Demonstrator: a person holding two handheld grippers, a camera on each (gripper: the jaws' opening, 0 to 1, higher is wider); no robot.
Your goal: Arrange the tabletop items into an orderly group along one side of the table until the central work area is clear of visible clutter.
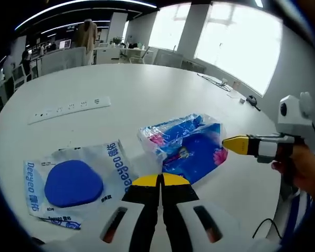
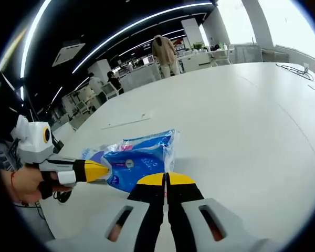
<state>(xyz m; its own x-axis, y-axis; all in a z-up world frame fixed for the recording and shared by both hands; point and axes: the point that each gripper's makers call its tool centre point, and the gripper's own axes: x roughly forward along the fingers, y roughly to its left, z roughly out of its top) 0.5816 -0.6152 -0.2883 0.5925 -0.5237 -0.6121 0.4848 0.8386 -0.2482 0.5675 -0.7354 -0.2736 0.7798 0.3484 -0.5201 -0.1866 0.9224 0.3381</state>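
Note:
A blue patterned plastic packet (image 1: 186,144) lies in the middle of the white table (image 1: 121,84). Left of it is a flat white packet with a blue round pad (image 1: 73,181) inside. My left gripper (image 1: 160,180) is shut with nothing in it, its yellow tips just short of the blue packet's near edge. The right gripper (image 1: 226,143) comes in from the right, its yellow tip at the packet's right edge. In the right gripper view my right gripper (image 2: 166,179) is shut and holds nothing beside the blue packet (image 2: 139,157), with the left gripper (image 2: 106,171) at the packet's left side.
A white power strip (image 1: 71,108) lies flat farther back on the table, also visible as a strip (image 2: 127,123) in the right gripper view. Cables and small items (image 1: 220,83) sit near the window edge. Desks, chairs and a standing person (image 2: 165,50) are beyond the table.

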